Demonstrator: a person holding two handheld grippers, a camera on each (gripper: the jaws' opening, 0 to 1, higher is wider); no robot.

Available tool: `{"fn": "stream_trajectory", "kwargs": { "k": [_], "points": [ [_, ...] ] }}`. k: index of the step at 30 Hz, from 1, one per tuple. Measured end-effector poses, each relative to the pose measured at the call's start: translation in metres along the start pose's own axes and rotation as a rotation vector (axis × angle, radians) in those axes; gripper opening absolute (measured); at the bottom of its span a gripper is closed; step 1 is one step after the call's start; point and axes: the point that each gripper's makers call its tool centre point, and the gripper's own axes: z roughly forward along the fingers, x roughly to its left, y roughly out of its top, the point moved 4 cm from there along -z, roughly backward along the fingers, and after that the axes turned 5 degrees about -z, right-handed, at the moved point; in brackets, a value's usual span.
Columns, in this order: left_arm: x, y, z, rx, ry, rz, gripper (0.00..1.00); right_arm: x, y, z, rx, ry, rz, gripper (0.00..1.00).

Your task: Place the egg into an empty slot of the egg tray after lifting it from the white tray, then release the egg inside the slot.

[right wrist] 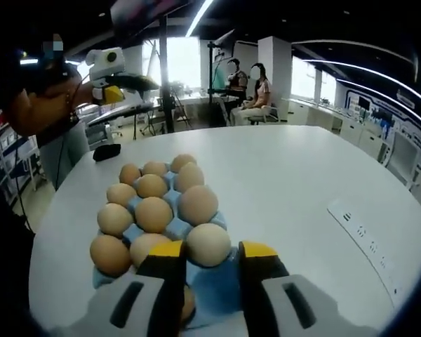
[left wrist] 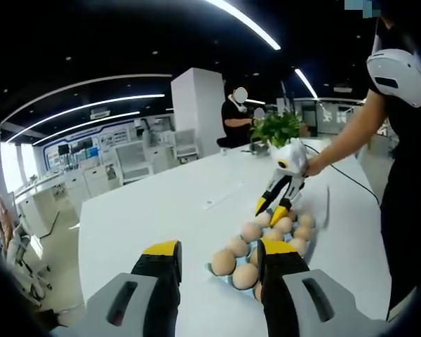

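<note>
Left gripper (left wrist: 217, 263) hangs unclenched, holding nothing, above the smooth white table (left wrist: 161, 203). Beside it, the blue moulded egg tray (right wrist: 210, 288) carries matte tan oval eggs (right wrist: 153, 213), long axes upright. Right gripper (right wrist: 209, 263) gapes empty over the tray's near edge.

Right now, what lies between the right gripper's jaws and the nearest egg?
Nothing. In the right gripper view, the right gripper hangs open over the blue egg tray; only bare tray lies before the nearest egg, just ahead of the jaw tips.
</note>
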Motion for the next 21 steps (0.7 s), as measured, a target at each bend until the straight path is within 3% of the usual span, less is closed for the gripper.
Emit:
{"fn": "stream_trajectory", "kwargs": {
  "k": [9,21],
  "points": [
    [-0.001,0.002,0.002,-0.004,-0.001,0.001,0.43,-0.004,0.001,-0.024,-0.041,-0.043,0.03,0.3],
    [-0.004,0.003,0.004,-0.003,-0.007,0.003,0.43,-0.013,-0.019,-0.06,-0.042,-0.134,0.074,0.3]
  ]
}}
